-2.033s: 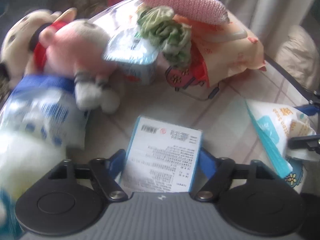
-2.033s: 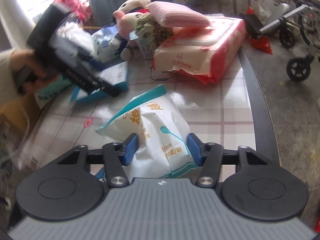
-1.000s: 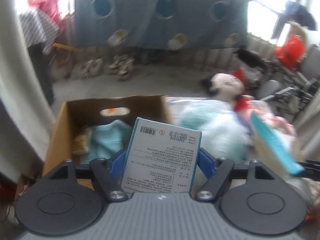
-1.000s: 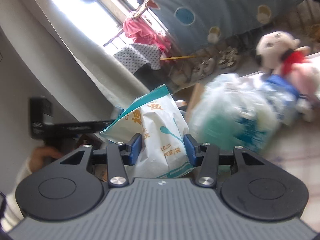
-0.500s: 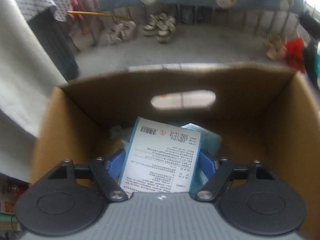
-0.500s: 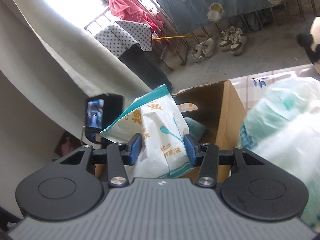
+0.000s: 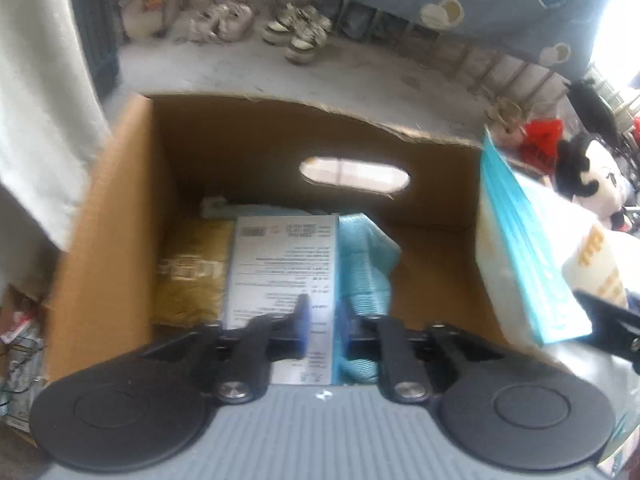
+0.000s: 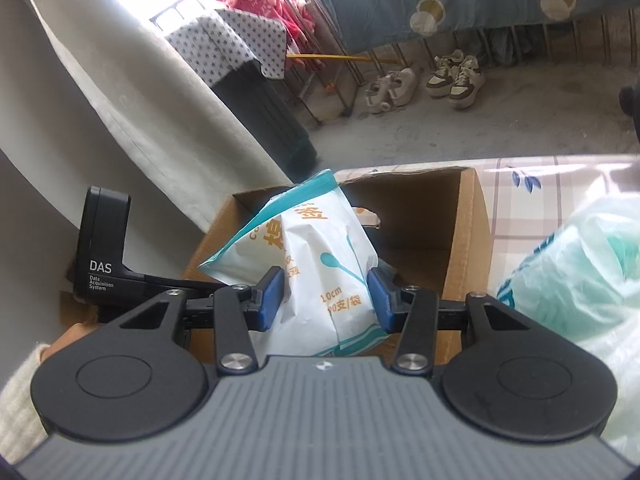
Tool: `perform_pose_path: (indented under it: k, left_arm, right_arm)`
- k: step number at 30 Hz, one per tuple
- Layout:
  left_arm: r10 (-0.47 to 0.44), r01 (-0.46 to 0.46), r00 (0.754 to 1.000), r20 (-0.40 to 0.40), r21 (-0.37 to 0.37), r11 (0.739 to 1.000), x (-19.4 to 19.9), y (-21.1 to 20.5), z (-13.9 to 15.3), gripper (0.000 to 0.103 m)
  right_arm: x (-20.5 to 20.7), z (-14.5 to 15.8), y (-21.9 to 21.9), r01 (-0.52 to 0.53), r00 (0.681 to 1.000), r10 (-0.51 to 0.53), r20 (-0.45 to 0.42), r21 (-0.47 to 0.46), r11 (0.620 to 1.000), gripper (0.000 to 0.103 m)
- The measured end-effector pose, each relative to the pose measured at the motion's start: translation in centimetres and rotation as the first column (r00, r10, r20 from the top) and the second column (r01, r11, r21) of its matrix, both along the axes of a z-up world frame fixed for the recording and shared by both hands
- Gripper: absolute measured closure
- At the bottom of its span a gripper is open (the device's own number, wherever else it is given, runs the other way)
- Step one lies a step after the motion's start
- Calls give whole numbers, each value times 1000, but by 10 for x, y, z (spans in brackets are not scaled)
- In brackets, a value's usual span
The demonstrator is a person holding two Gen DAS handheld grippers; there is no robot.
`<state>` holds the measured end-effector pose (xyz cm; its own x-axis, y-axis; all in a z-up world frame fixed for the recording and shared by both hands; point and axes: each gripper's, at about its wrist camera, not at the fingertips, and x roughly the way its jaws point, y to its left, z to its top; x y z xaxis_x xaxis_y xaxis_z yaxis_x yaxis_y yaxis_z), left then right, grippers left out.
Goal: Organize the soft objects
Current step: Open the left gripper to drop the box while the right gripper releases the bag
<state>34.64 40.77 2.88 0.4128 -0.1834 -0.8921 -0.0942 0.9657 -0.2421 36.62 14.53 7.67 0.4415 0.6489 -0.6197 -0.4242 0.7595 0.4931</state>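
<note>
Nearest in the left wrist view, the left gripper (image 7: 322, 330) is hovering above the open brown cardboard box (image 7: 120, 208), its blue-padded fingers (image 7: 301, 326) drawn close together with a narrow gap between them and nothing clamped there. Just beyond and below those fingers, a flat white carton with a blue edge and printed text (image 7: 282, 276) is lying inside the box, with a gold-brown foil packet (image 7: 188, 276) at its left and a folded turquoise cloth (image 7: 366, 268) at its right. Farther back, the box's far wall is showing an oval handle cut-out (image 7: 354, 174). At the right, a white and teal plastic packet with orange lettering (image 7: 520, 264) is hanging over the box's right side, and a plush doll with black hair (image 7: 588, 184) is sitting beyond it. In the right wrist view, the right gripper (image 8: 326, 298) is squeezing that same packet (image 8: 316, 264) between its blue pads (image 8: 270, 298), holding it upright above the near edge of the box (image 8: 468, 240). A black handle marked DAS (image 8: 102, 256) is showing at the left, and a pale green translucent plastic bag (image 8: 576, 268) is sitting at the right on a checked tabletop (image 8: 524, 200). Pairs of sneakers (image 8: 454, 74) are standing far off on the grey floor.
</note>
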Motion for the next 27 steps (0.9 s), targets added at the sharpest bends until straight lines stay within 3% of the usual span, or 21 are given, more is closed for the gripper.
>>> perform_pose_path:
  k: [2,4,6,8,13,16,19,23,27]
  left_arm:
    - [31,-31,998,-48,5,1000,7,-3,-17,102]
    - [60,-61,998,-37,-24,998,9,-3,-23,102]
    - [88,-89,996,-29,-42,995,9,5,-21,101]
    - [102,-102,994,-35,-19,995,6,10,-14,93]
    - [152,-152,988,12,-15,988,-24,27,14,93]
    - [140,-140,990,31,18,990,-36,26,25,93]
    - [124,-125,992,37,14,992,-48,20,29,91]
    - [82,-82,996,33,13,997,-62,10,37,73]
    - [61,-62,996,59,22,998,-65,3,44,73]
  right_arm:
    - [6,0,10,5,1000,-6,-6,-35,999,58]
    - [9,-2,17,12,1000,-13,-18,-66,998,58]
    - [17,-8,28,21,998,-25,-54,-86,996,58]
    - [23,-16,37,34,994,-43,-96,-97,995,58]
    - [25,-35,66,68,986,-96,-137,-193,979,60]
    - [21,-47,79,169,974,-200,-110,-242,956,60]
    - [11,-65,77,349,915,-373,-153,-162,923,62]
    - [11,-87,87,349,895,-391,-217,-206,914,46]
    - [8,-84,84,274,914,-301,-273,-134,952,30]
